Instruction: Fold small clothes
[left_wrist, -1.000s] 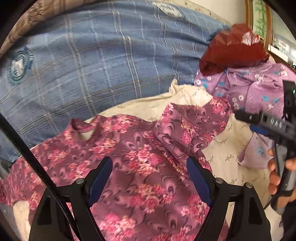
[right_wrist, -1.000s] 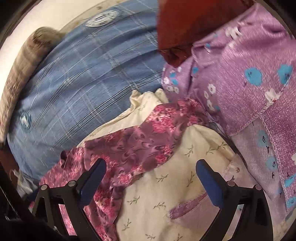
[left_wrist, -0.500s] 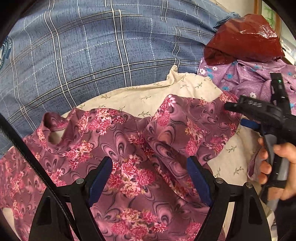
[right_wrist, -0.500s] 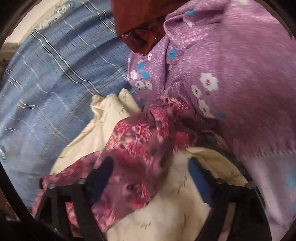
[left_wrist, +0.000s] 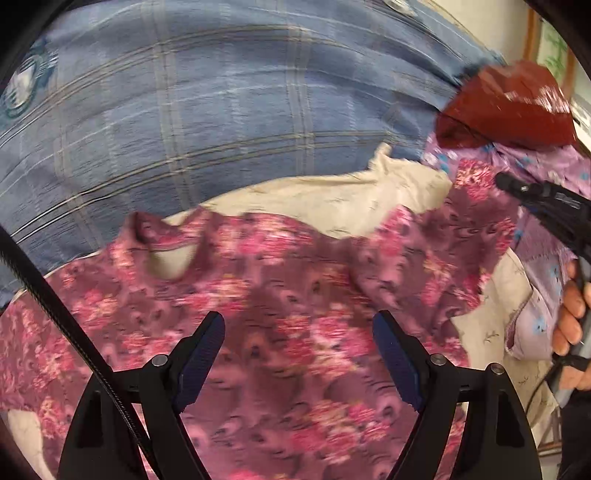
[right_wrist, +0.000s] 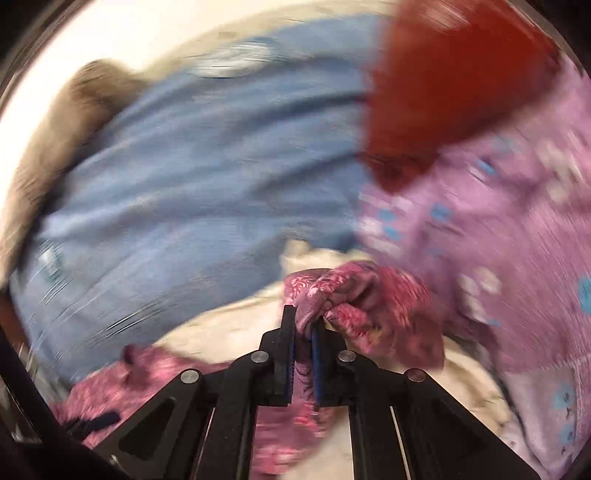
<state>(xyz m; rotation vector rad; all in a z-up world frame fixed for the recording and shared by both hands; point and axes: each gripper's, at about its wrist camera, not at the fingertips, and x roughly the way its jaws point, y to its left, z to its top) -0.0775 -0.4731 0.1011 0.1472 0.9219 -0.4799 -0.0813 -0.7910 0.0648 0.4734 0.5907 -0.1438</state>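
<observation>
Right gripper (right_wrist: 303, 332) pinching a bunched end of the pink top (left_wrist: 295, 295), lower centre of its frame. Left gripper (left_wrist: 298, 332) spread above the top's middle, gripping nothing. Top lies crumpled on cream cloth (left_wrist: 332, 199); no fold made yet, all folding left.

A wide blue plaid bedcover (left_wrist: 229, 110) with thin pale stripes is stretching across the bed, a round white-and-teal emblem (left_wrist: 22, 88) showing near its left edge. A shiny dark red crinkled bag (left_wrist: 506, 107) is sitting at the bedcover's right end. Behind it, a wooden-framed picture (left_wrist: 550, 48) is hanging on a pale wall. In the right wrist view a blurred brown pillow-like shape (right_wrist: 85, 99) is lying at the bedcover's far left.
</observation>
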